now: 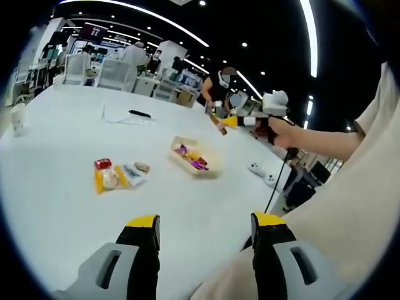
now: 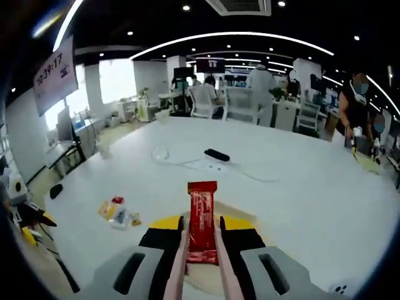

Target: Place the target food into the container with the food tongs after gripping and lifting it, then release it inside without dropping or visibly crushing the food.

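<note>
While my right gripper (image 2: 201,240) clamps tongs (image 2: 178,269) holding the red snack bar (image 2: 202,219) | left fingers (image 1: 142,234) spread, empty | container (image 1: 194,156) on counter (image 1: 75,131).

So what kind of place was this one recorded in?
Probably an open-plan office or lab: a big white table, desks with white chairs behind it, curved strip lights overhead, a wall screen showing the time, and people working in the background.
</note>
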`<state>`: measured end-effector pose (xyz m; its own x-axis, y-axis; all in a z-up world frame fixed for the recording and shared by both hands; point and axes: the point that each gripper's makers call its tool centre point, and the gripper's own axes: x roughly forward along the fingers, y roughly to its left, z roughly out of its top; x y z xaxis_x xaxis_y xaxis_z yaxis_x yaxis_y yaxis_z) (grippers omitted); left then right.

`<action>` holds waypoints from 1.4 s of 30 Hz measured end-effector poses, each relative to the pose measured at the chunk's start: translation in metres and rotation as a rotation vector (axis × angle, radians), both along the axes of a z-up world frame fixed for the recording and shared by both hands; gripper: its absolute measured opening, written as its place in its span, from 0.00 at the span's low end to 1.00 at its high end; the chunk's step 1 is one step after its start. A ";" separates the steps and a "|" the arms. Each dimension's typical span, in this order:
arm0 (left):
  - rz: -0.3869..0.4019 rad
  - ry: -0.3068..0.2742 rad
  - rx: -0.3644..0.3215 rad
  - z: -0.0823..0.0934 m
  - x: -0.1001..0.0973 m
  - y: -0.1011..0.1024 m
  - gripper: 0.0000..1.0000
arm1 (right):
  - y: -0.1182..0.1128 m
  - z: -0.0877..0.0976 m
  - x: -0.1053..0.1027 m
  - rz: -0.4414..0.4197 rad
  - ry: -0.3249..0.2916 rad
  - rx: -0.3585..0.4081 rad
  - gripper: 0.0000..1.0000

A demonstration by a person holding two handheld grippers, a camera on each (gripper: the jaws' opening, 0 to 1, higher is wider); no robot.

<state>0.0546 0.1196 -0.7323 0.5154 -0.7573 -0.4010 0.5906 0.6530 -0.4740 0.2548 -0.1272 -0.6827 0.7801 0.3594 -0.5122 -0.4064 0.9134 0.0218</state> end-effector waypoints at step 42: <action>-0.003 0.015 0.003 -0.004 -0.002 0.006 0.58 | 0.002 0.001 0.010 0.005 -0.014 -0.010 0.23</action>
<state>0.0527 0.1256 -0.7366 0.5067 -0.7577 -0.4113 0.5857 0.6526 -0.4807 0.2652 -0.1252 -0.6820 0.7855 0.3582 -0.5046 -0.4113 0.9115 0.0066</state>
